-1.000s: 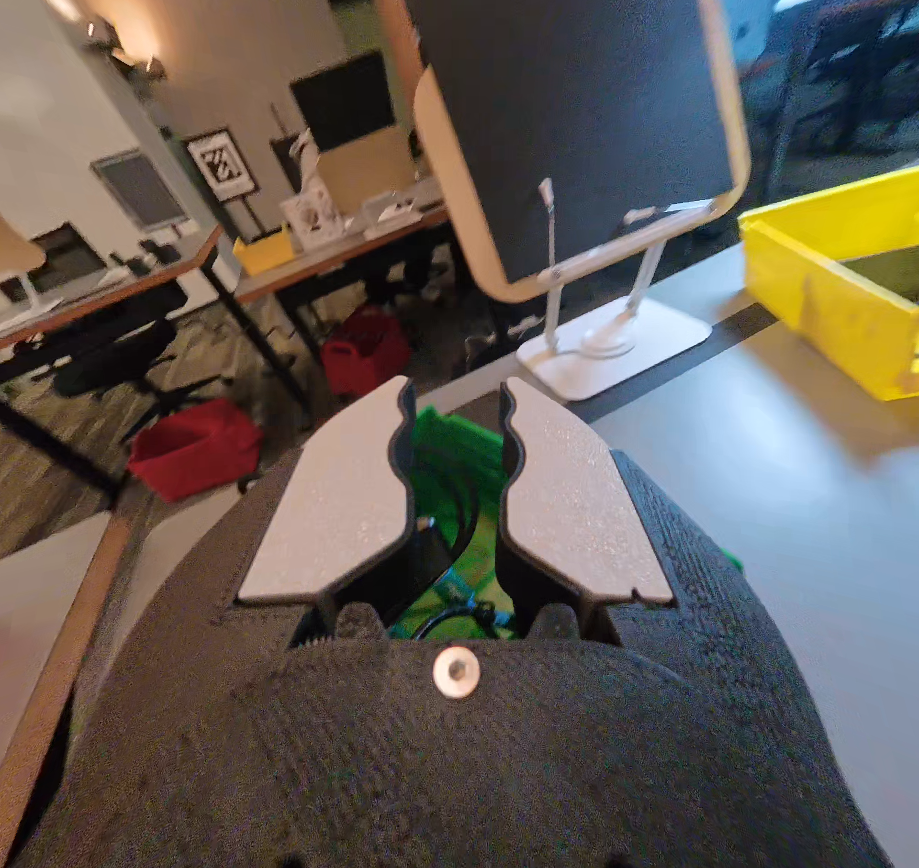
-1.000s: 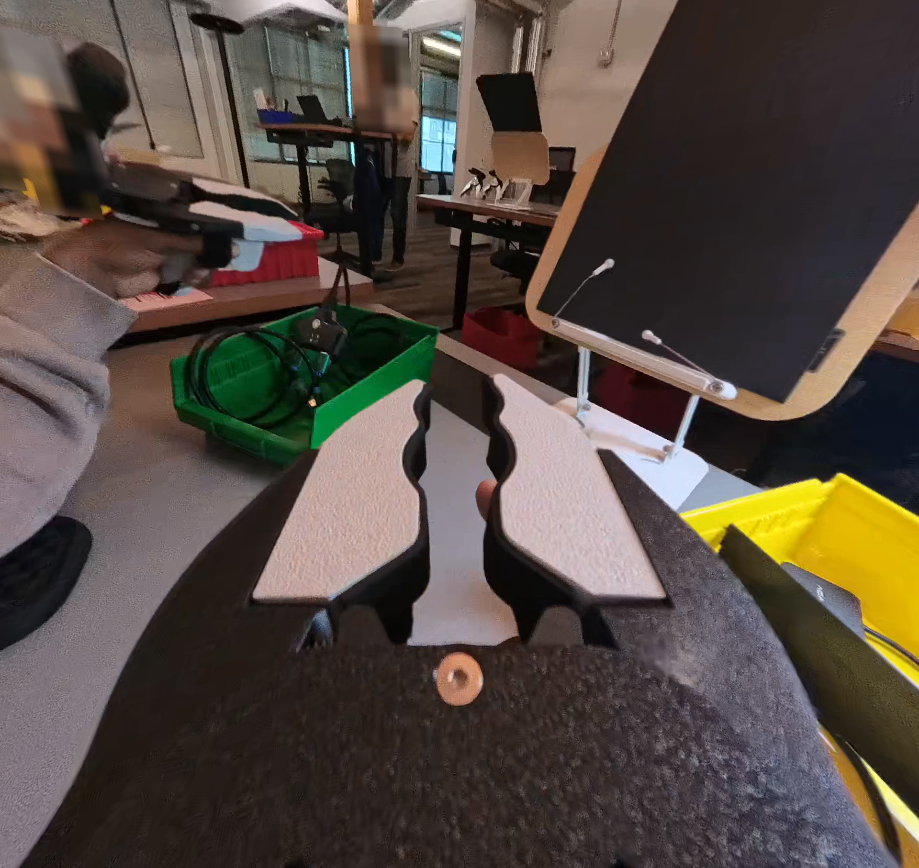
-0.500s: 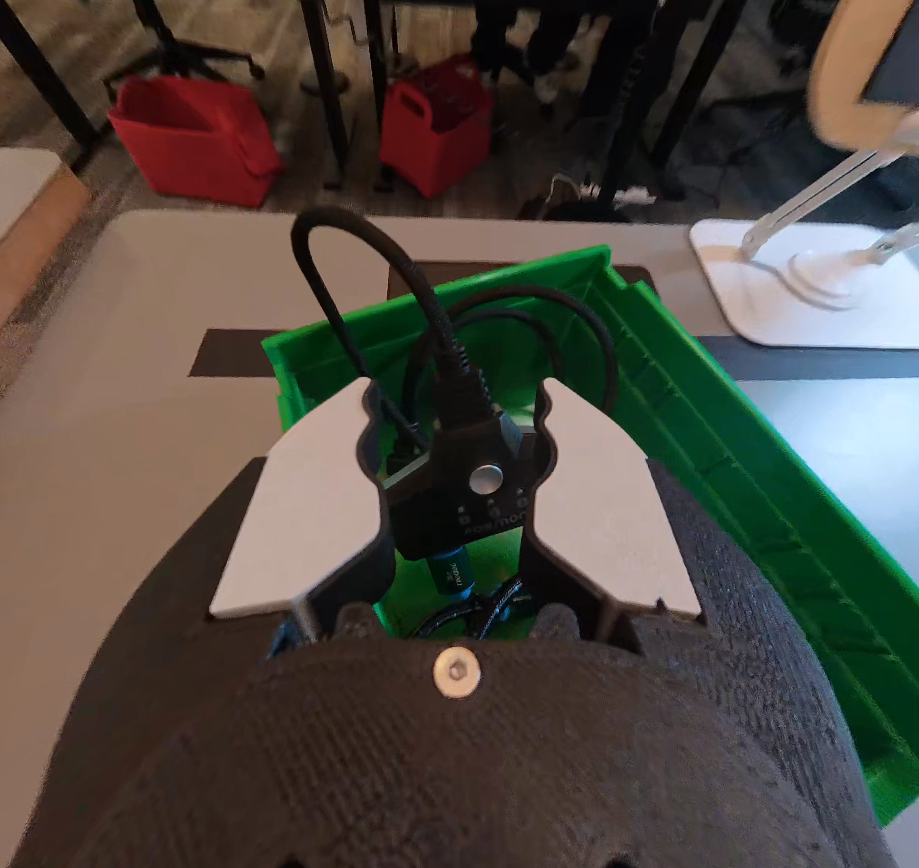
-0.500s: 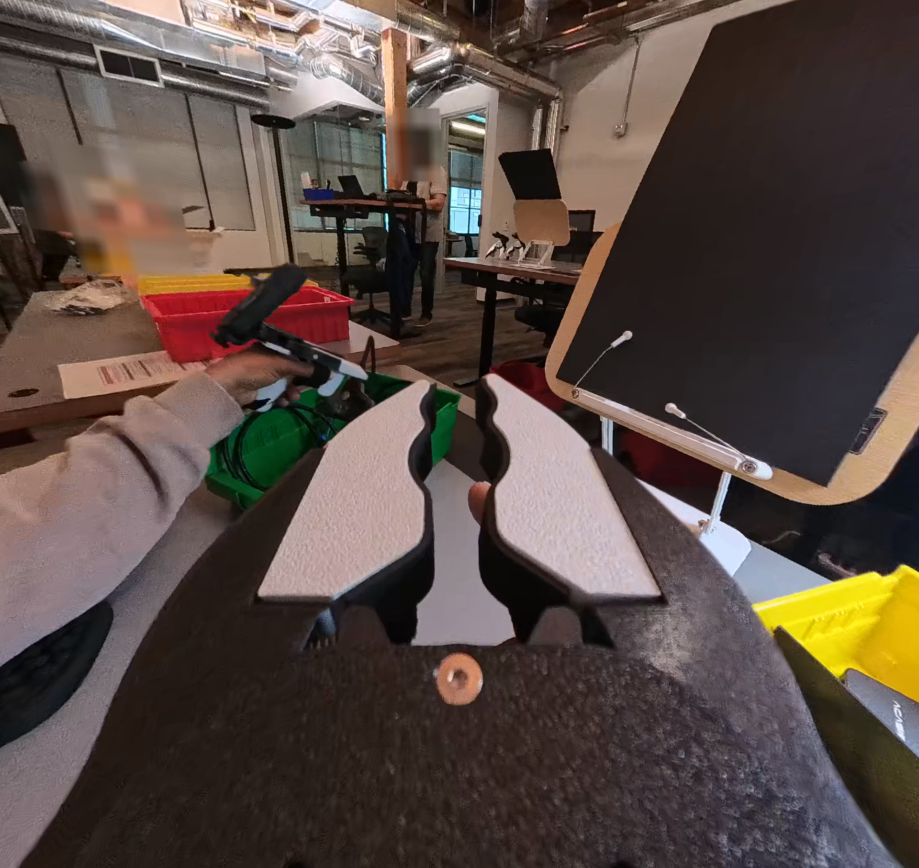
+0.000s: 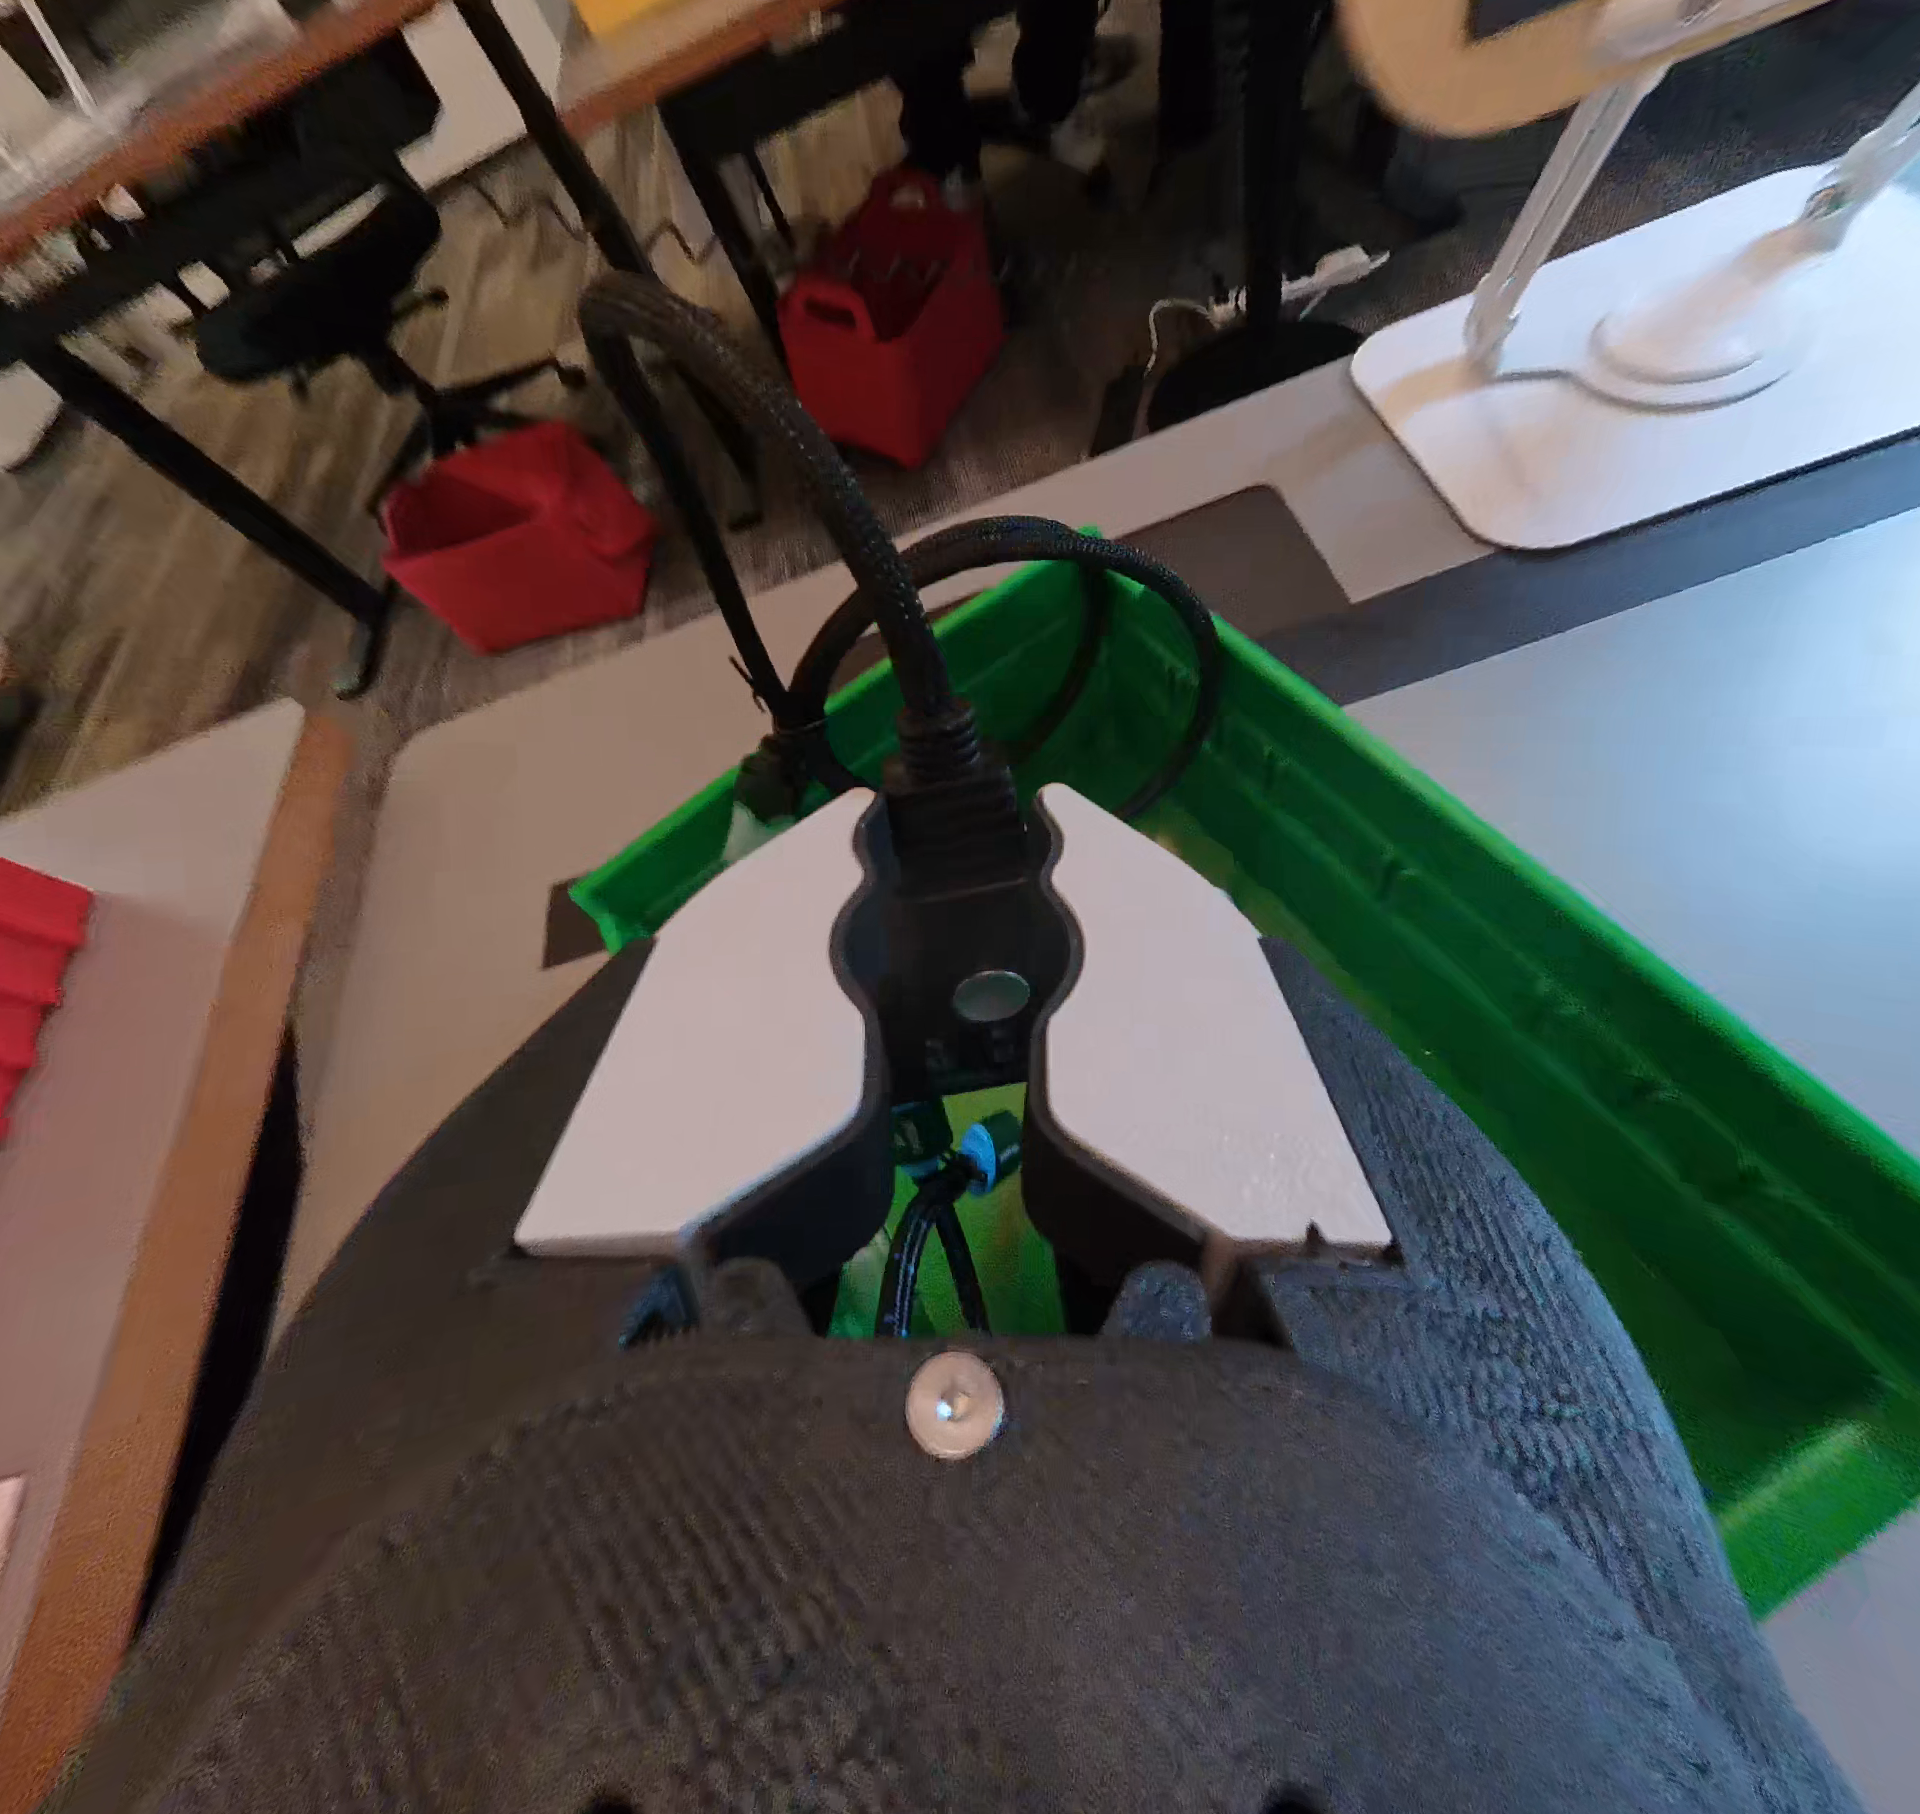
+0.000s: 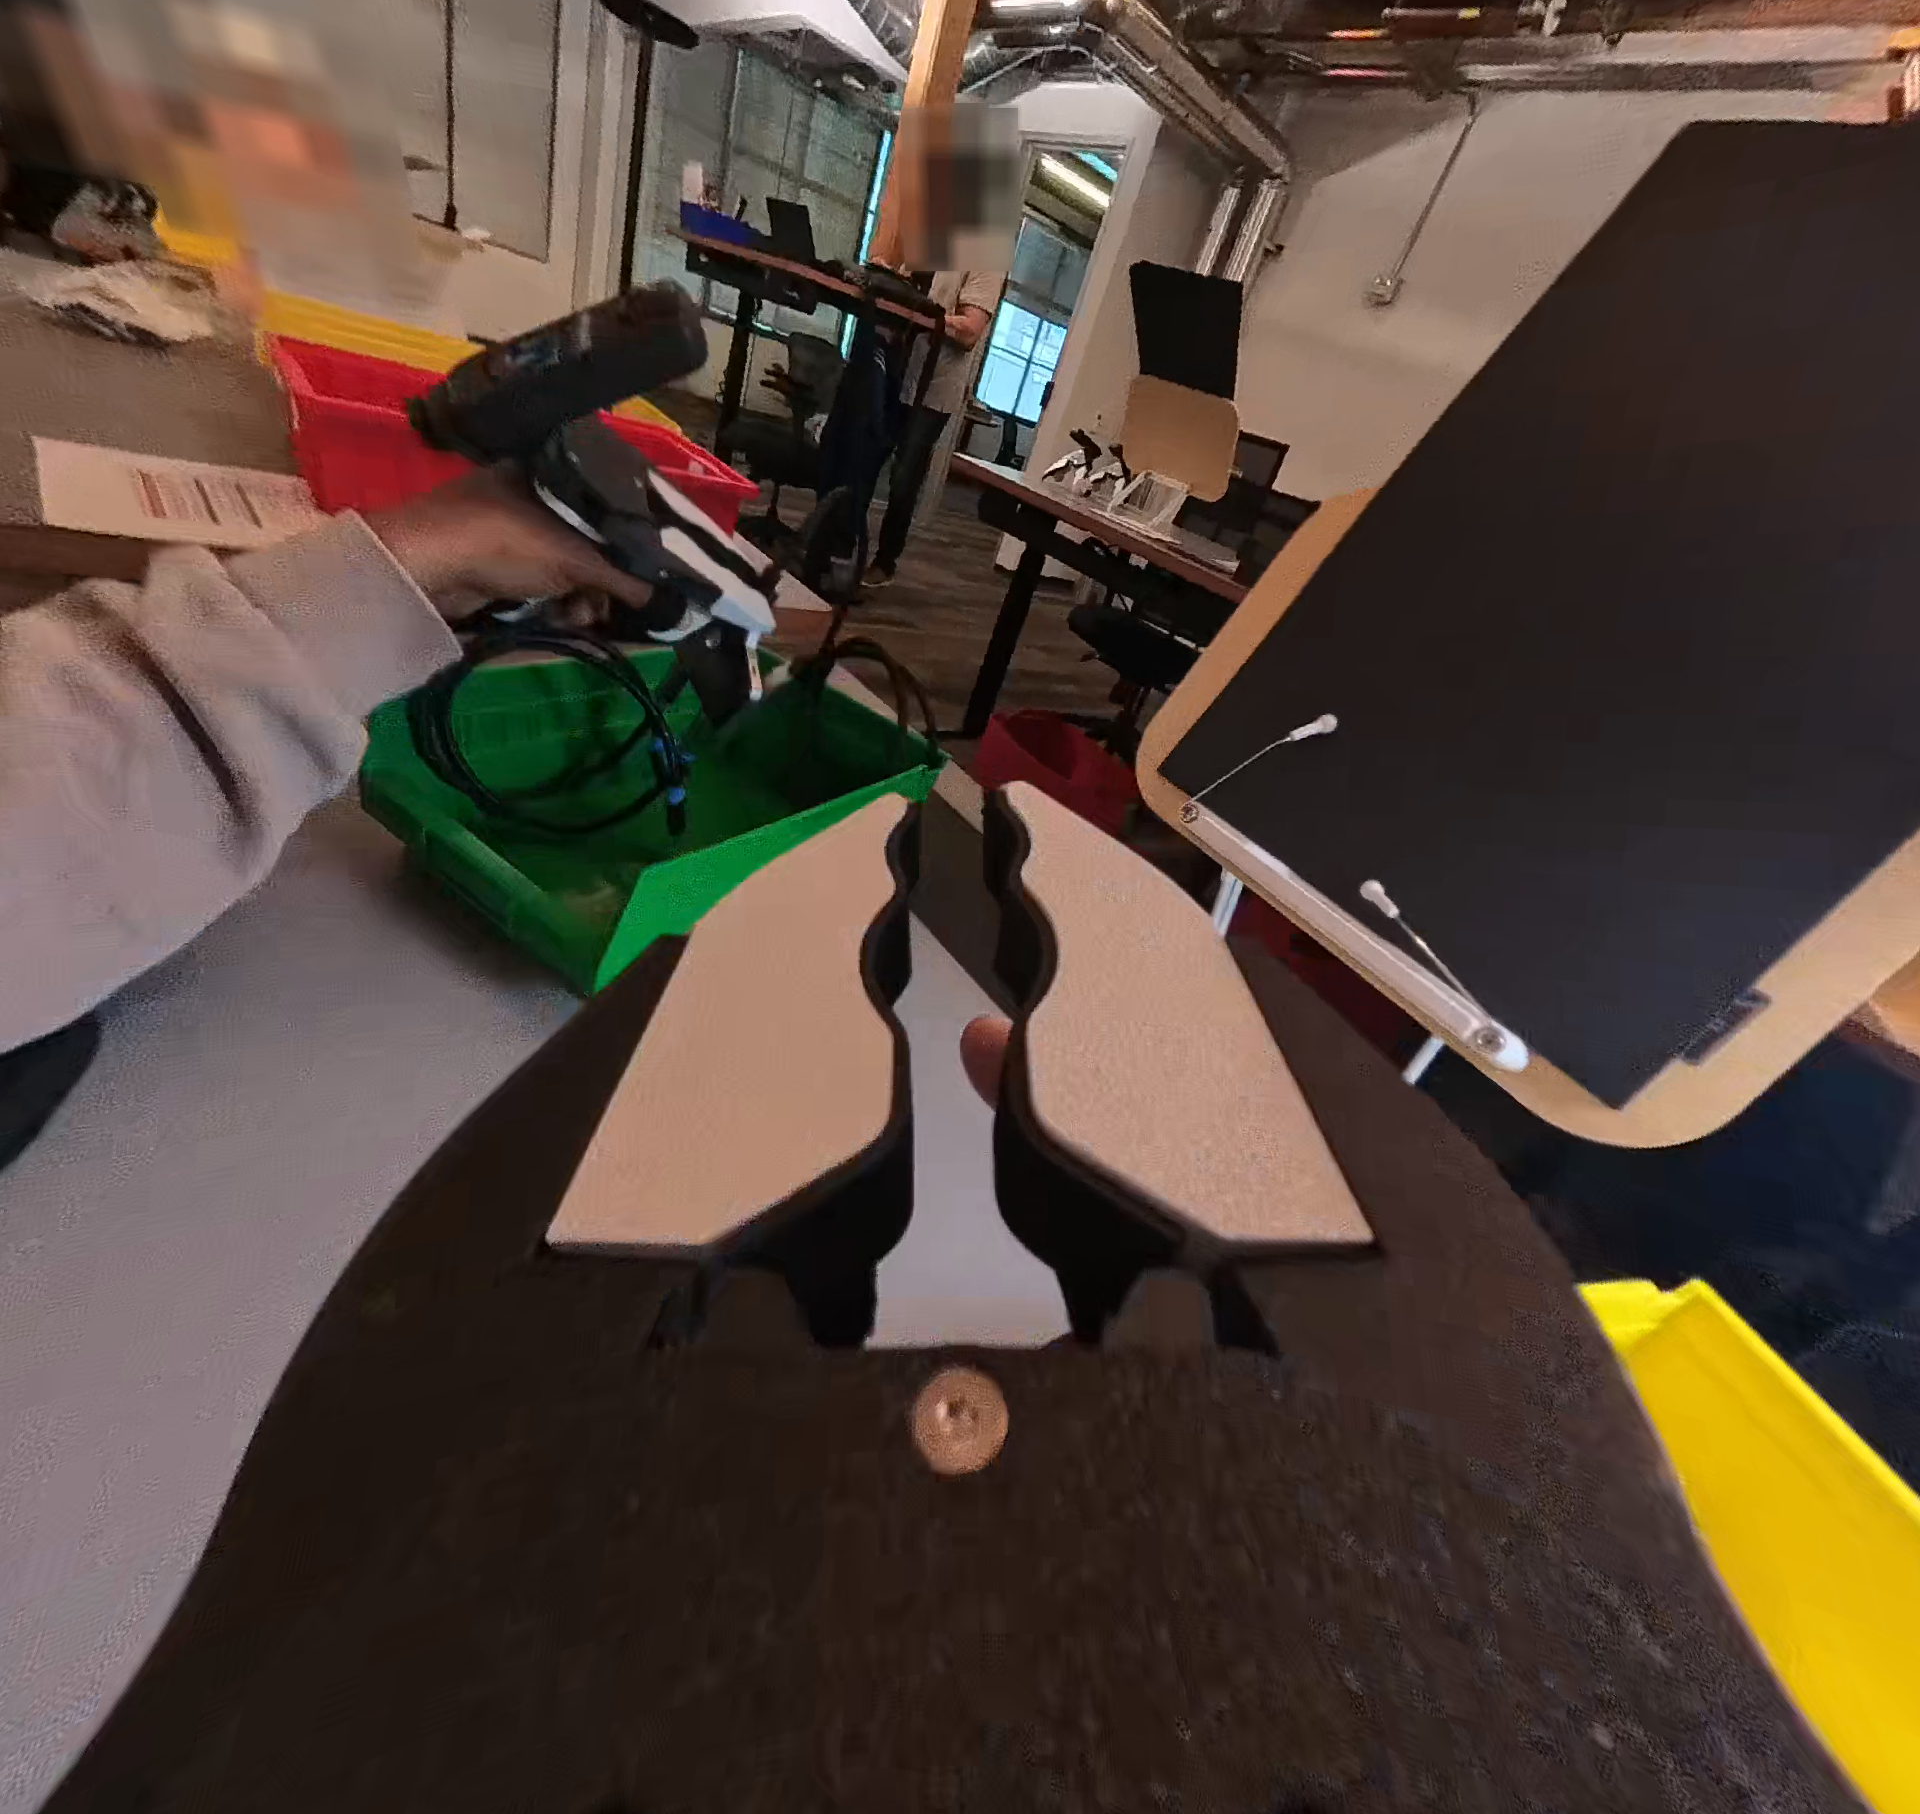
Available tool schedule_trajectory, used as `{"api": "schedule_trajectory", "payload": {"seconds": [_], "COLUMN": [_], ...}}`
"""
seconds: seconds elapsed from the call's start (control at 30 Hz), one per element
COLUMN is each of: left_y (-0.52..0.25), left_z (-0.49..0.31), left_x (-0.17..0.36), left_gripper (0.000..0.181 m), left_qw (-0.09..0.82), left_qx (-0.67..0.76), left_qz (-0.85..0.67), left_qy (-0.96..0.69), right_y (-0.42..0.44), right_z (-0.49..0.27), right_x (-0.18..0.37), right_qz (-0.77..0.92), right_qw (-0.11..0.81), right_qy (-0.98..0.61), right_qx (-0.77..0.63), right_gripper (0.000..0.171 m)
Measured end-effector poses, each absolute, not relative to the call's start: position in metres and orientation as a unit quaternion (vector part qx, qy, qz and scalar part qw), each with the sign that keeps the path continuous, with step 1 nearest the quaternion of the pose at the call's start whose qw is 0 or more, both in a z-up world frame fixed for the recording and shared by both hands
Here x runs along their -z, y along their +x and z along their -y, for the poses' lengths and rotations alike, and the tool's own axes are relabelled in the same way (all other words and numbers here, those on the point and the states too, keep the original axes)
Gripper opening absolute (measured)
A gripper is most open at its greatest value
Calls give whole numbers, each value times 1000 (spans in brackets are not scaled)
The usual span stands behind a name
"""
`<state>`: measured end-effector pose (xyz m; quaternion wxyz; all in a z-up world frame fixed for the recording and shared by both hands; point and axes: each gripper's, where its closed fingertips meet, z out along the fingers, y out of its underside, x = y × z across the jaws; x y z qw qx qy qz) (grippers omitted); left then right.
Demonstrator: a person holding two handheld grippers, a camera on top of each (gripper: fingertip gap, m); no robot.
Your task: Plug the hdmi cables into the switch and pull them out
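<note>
In the left wrist view my left gripper is shut on the small black HDMI switch, which has a round silver button. It holds the switch above the green bin. A braided black cable rises from the switch's far end and loops back down. Blue-tipped HDMI plugs hang below the switch. In the right wrist view my right gripper is empty, its jaws a narrow gap apart, low over the grey table. The left gripper shows there over the green bin, with coiled black cables inside.
A black board on a white stand is at the table's far right, and its base lies beside the green bin. A yellow bin is at my right. Red bins are on the floor beyond the table edge.
My left gripper tipped down over the green bin, closed on the switch and now holds it slightly higher. My right gripper's gap has narrowed a little; it stays in place.
</note>
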<state>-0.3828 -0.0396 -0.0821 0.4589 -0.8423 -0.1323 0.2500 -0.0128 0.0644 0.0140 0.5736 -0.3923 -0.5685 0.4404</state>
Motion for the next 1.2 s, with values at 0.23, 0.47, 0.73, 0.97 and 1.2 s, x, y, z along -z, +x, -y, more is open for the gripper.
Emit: {"api": "schedule_trajectory", "payload": {"seconds": [0.23, 0.47, 0.73, 0.97, 1.2], "left_y": [-327, -236, -98, -44, -41], "left_z": [44, 23, -30, -51, -8], "left_x": [4, -51, -53, -30, -53], "left_gripper": [24, 24, 24, 25, 42], "left_qw": [562, 674, 723, 713, 715], "left_qx": [-255, -164, -44, 30, -35], "left_qz": [75, -21, -119, -163, -307], "left_qy": [-784, -720, -679, -681, -628], "right_y": [-21, -35, -51, -40, -10], "right_z": [-42, -19, -28, -48, -49], "right_x": [2, 15, 21, 22, -4], "right_qz": [632, 632, 548, 566, 501], "right_qw": [617, 588, 579, 561, 268], "right_qy": [-331, -348, -430, -425, -433], "right_qx": [-332, -366, -424, -428, -700], "right_gripper": [12, 23, 49, 20, 21]}}
